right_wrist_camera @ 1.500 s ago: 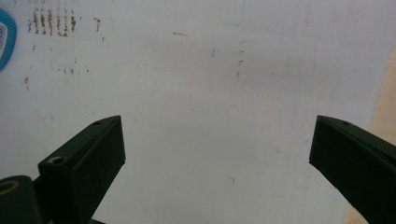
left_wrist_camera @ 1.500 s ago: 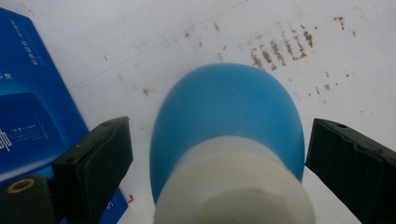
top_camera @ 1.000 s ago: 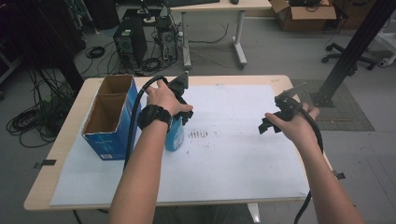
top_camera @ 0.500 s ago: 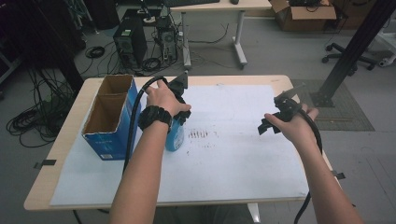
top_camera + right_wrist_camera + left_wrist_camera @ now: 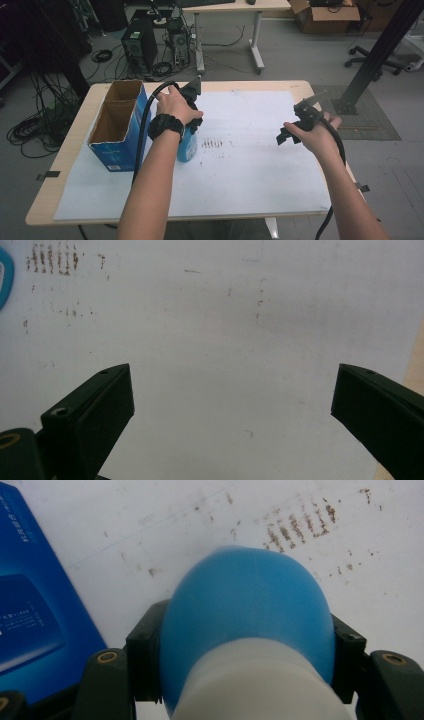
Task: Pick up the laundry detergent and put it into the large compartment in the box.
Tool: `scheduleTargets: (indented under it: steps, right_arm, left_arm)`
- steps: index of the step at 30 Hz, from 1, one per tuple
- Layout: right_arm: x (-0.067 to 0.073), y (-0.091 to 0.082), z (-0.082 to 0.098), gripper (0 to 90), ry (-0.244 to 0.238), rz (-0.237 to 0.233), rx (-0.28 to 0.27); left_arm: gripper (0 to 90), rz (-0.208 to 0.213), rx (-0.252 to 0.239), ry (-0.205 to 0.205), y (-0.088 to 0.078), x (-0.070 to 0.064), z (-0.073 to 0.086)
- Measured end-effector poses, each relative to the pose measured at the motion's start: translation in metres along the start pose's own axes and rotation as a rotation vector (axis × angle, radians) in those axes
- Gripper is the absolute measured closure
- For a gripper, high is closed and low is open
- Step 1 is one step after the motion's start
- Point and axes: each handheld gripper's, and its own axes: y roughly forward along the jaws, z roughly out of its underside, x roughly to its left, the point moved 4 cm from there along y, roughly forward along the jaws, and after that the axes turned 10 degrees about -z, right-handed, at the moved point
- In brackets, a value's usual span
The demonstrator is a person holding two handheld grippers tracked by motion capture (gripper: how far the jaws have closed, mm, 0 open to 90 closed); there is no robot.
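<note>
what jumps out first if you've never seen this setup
The blue bottle stands out first, clamped between the left gripper's jaws, just right of the open blue box at the table's left. Next comes the right gripper, wide open over bare white paper, with a patch of brown smudges beside the bottle.

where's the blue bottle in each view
High view: the bottle stands left of centre, beside the box, under the left hand.
Left gripper view: bottle at centre, clamped between the jaws.
Right gripper view: a blue sliver at the left edge.
Shared landmark: the brown smudge rows beside it.
</note>
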Motion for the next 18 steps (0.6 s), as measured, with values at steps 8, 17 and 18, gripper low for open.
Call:
scheduleTargets:
  steps: [8,17,18]
  right_arm:
    - [0.0019,-0.0039,-0.0007,3.5,-0.001,0.0,-0.005]
    - [0.0047,-0.0069,-0.001,3.5,-0.002,-0.002,-0.01]
    - [0.0048,-0.0071,-0.001,3.5,-0.002,-0.001,-0.007]
  left_arm:
    - [36.8,0.007,0.011,0.002,-0.0008,0.0008,0.0002]
    - [37.0,0.025,0.037,-0.013,-0.0041,0.0034,0.003]
    - [37.0,0.027,0.043,-0.009,-0.0051,0.0041,0.0037]
